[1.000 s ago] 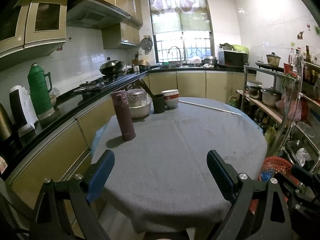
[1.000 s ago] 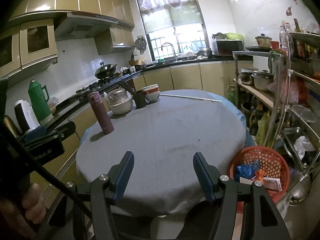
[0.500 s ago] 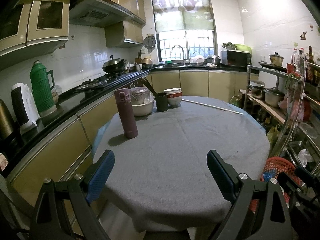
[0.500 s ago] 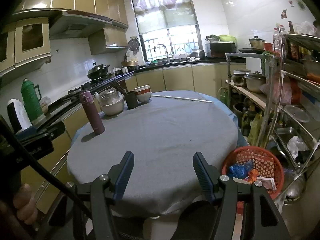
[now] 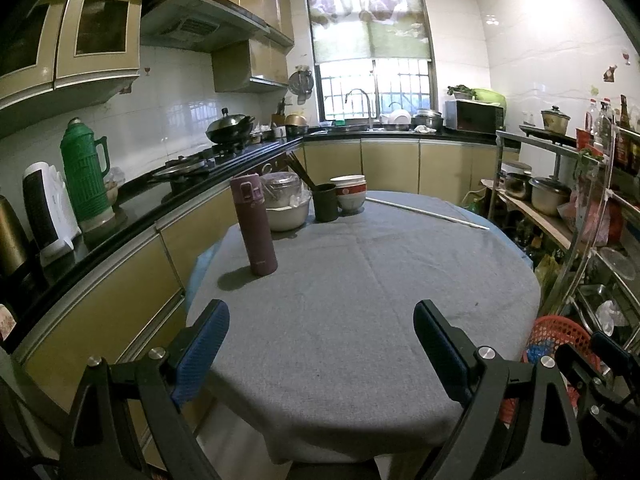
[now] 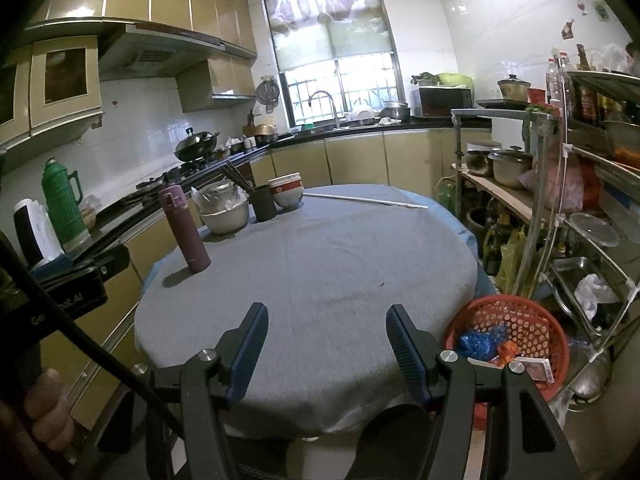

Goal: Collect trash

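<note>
Orange basket [image 6: 506, 322] stands upright, mouth up, right of table [image 6: 320, 264]; both grippers' jaws apart, empty.

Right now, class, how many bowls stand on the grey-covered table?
3, at the table's far left edge: a large white bowl holding a wrapped pot, and two stacked red-banded bowls right of the dark cup. Others may be hidden behind.

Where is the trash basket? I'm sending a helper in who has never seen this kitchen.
Find the round table under its grey cloth, then look down past its edge on the side of the metal shelf rack. The basket stands low between the two. It is the only orange-red mesh thing there, holding blue and orange wrappers.
</note>
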